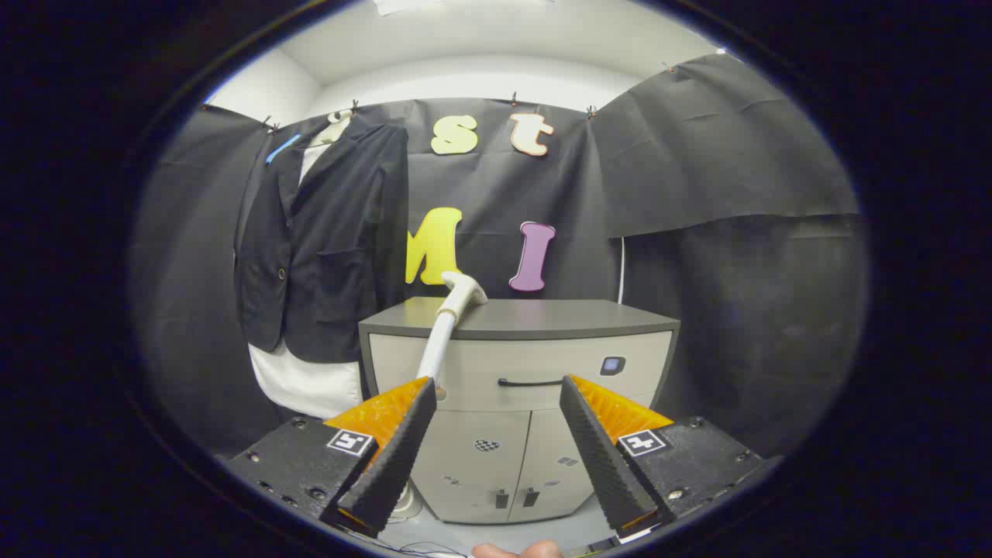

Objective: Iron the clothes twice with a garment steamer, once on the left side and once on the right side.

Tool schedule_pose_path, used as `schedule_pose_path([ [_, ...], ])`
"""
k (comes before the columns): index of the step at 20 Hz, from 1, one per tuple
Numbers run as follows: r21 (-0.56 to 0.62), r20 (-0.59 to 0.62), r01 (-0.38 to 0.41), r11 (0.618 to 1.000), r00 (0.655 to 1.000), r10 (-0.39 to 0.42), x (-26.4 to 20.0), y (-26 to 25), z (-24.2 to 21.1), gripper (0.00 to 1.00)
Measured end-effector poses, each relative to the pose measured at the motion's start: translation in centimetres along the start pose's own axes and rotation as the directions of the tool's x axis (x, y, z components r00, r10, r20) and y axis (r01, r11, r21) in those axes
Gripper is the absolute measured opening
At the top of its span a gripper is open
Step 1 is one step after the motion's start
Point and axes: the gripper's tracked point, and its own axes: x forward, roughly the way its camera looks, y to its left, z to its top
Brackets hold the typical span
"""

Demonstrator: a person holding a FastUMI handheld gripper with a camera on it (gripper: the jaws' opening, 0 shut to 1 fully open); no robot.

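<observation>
Gripper view
Gripper (pixel 492 446): your two fingers stand wide apart with nothing between them; through the gap you see the cabinet's doors, so you are holding no tool yet.
Fingertip at the near edge: a bit of a person's finger (pixel 518 550) shows just below the fingers, at the very bottom.
Garment steamer (pixel 451 322): its white head rests on the near left part of the cabinet top, tilted, with the white handle or tube sloping down toward your left finger and passing behind it. Whether that finger touches it, you cannot tell.
Clothes: a dark blazer (pixel 322 240) hangs on the far wall to the left of the cabinet, with a white garment (pixel 302 380) showing at the collar and below the hem. The blazer's right side sits just beside the cabinet's left corner.
Progress: judging from this, you are at the very start. The steamer is not in your grip, and neither the left nor the right pass looks begun; both are still to do.
Surface: the grey-topped cabinet (pixel 589 318) has a drawer with a dark handle (pixel 529 382) and two doors below; its top carries the steamer head.
Room: black cloth walls, a white ceiling above, a pale floor under the cabinet.
</observation>
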Motion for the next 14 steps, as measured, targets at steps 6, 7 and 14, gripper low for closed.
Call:
schedule_pose_path([
  [6,0.019,-0.003,-0.026,0.999,1.000,0.026,0.5,-0.2,0.5,1.00],
  [7,0.022,-0.007,-0.025,0.999,1.000,0.025,0.7,-0.2,0.5,1.00],
  [14,0.035,-0.014,0.000,0.999,1.000,0.001,0.8,-0.7,1.2,1.00],
])
